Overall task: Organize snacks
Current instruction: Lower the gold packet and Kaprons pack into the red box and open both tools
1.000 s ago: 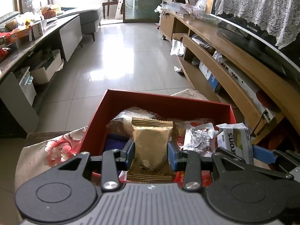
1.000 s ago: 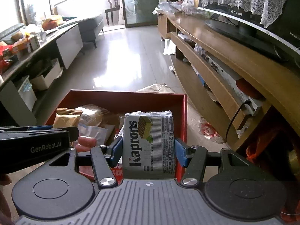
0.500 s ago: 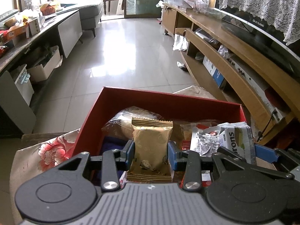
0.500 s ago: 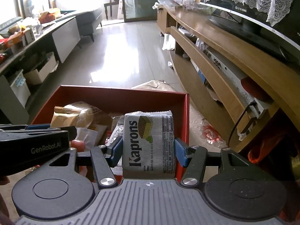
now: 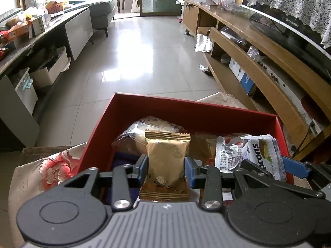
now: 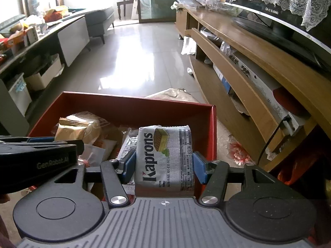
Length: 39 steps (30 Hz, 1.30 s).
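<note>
A red box holding several wrapped snacks stands on a flower-print cloth. My left gripper is shut on a gold snack packet, held upright over the box's left half. My right gripper is shut on a white Kaprons wafer pack, held over the box's right half near its right wall. In the left wrist view the wafer pack shows at right; in the right wrist view the gold packet and the left gripper's body show at left.
The flower-print cloth covers the table under the box. A long wooden TV shelf with a television runs along the right. A grey counter with boxes lines the left. Shiny tiled floor lies between them.
Both grippers have tilted and dropped slightly over the box, which now sits lower in both views. Each keeps hold of its packet.
</note>
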Available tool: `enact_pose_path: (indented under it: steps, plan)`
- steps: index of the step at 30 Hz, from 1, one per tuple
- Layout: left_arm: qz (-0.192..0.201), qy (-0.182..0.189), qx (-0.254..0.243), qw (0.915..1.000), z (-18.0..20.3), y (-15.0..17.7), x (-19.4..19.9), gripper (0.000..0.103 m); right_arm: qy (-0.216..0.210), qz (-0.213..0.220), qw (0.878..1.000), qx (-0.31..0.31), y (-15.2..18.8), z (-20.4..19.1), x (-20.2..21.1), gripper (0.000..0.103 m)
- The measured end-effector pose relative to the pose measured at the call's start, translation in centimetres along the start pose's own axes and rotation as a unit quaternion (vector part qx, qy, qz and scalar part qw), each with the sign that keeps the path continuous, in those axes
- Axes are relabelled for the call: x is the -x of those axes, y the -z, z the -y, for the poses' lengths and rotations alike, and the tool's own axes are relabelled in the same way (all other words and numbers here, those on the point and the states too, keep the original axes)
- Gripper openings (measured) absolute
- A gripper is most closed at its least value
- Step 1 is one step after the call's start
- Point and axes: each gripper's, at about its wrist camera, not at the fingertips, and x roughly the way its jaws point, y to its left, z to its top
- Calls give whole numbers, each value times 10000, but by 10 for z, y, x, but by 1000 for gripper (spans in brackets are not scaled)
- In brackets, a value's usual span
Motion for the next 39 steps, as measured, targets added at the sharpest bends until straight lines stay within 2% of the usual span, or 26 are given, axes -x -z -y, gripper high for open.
enact_pose_path:
  steps: [14,20,29,36,39]
  plan:
    - [-72,-84,9,9999,-3,-1,-9,42,-10,30,10000,19,-2,-1,-3,67]
    - [-153,-89,20,9998,-4,-2,-10,47,17,46,10000,-36,-2,2,0,74]
    - [-77,-92,84,9999,-12,-3,3,54,-17,133,9999,-81,-4,3,13,81]
    - [-25,22,126,9999,-16,-2,15,58,-195,139,9994,-262,-5,10,24,84]
    - [-36,85,123,9999,-15,1,20,60,-130,178,9994,-256,-3,11,31,84]
